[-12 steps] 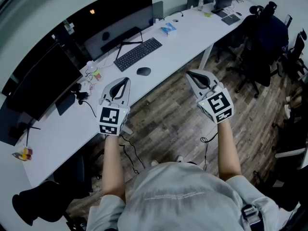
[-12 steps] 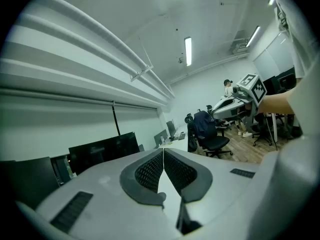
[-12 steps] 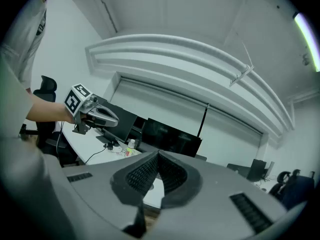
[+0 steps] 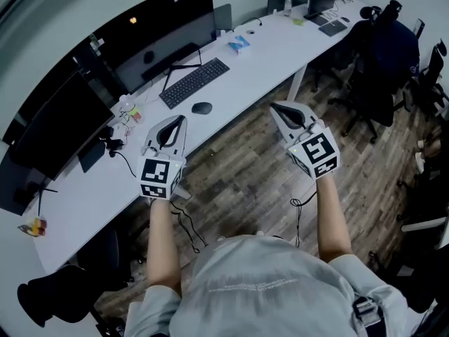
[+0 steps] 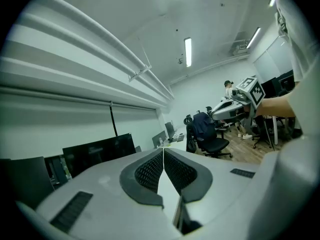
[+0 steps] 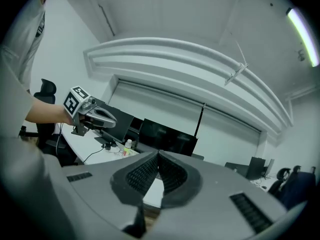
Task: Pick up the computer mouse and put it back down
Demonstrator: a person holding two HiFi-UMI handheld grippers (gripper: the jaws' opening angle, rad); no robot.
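A dark computer mouse [image 4: 202,107] lies on the long white desk [image 4: 266,58], just in front of a black keyboard [image 4: 194,81]. My left gripper [image 4: 174,122] is held over the desk's front edge, a little to the near left of the mouse, jaws shut and empty. My right gripper [image 4: 282,109] is raised over the wooden floor to the right of the mouse, also shut with nothing in it. In the left gripper view the jaw tips [image 5: 163,151] meet; in the right gripper view they [image 6: 158,155] meet too. The mouse shows in neither gripper view.
Dark monitors [image 4: 161,30] line the back of the desk. Small bottles and cables [image 4: 126,114] lie at the left. A blue packet [image 4: 238,44] lies further along. Black office chairs [image 4: 382,55] stand at the right, another [image 4: 63,300] at the near left.
My left gripper has shifted slightly left and closer to me; the whole view has drifted a little. The right gripper holds about the same place. Both stay shut.
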